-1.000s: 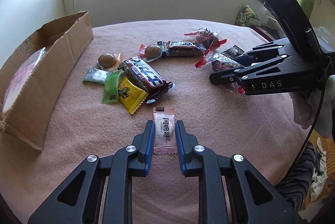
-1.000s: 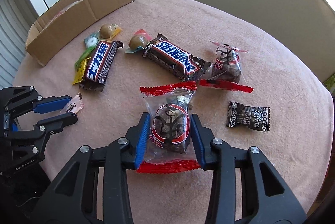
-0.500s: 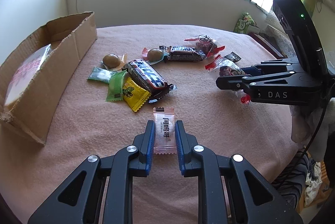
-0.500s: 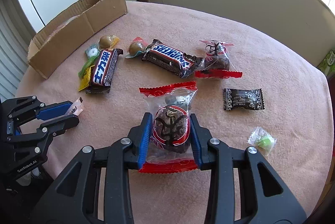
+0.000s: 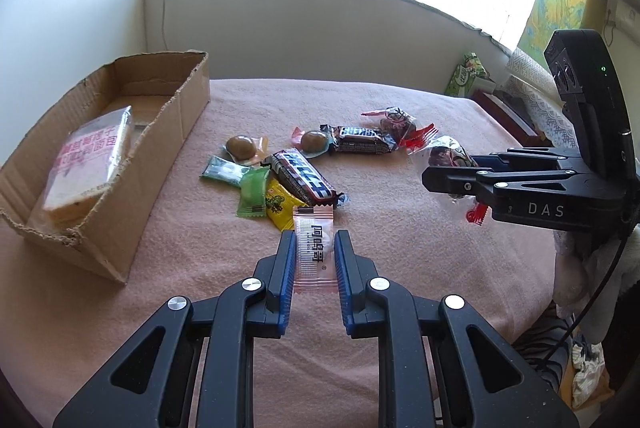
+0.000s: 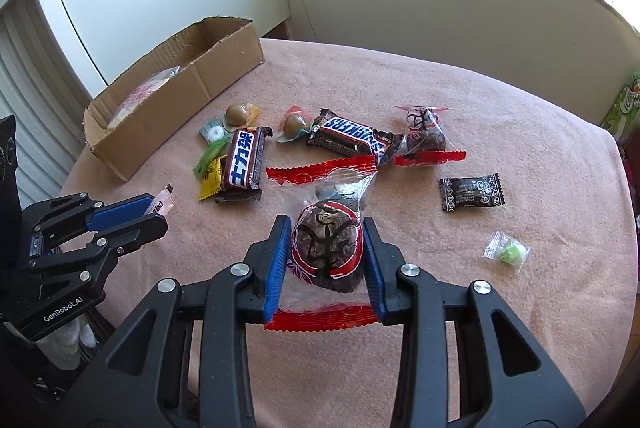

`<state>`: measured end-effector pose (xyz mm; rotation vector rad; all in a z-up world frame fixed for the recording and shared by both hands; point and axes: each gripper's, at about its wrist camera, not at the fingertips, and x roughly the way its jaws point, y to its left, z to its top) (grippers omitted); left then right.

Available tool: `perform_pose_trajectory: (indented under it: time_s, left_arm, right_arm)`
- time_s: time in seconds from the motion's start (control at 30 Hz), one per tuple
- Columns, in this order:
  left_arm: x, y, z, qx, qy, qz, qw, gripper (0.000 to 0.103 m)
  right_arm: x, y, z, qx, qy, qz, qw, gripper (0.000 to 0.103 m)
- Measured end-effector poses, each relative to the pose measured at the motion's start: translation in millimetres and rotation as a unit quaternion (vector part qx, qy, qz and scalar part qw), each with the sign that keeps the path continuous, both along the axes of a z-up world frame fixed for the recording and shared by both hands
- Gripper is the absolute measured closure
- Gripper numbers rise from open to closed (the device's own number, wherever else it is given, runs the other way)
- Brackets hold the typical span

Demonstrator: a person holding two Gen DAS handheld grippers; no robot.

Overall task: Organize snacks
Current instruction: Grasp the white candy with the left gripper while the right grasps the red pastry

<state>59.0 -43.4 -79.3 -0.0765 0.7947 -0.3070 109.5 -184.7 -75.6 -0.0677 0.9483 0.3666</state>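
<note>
Far left: cardboard box [image 5: 100,164] holding a wrapped sandwich [image 5: 90,158]. Left claw [image 5: 315,252], raised off the pink tabletop [image 5: 400,248], clamped on a small pink-and-white candy packet [image 5: 314,248]. Centre: loose pile with two chocolate bars [image 6: 244,162], green [image 5: 253,192] and yellow sachets. Right claw [image 6: 325,260], having just tightened, gripping a red-edged clear packet [image 6: 326,248] of dark round snack. Far right: black sachet [image 6: 472,191], small green sweet [image 6: 510,253].

Both hand-held grippers, left [image 5: 315,260] and right [image 6: 325,260], apparently lifted, snacks clamped.
</note>
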Motion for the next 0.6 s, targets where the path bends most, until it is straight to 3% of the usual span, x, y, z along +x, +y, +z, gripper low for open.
perform_pose_trajectory:
  time_s: [0.6]
  left_arm:
    - [10,85,29,-0.006,-0.039,0.080,0.9960,0.085]
  right_arm:
    - [18,76,31,0.014,-0.023,0.052,0.998,0.067]
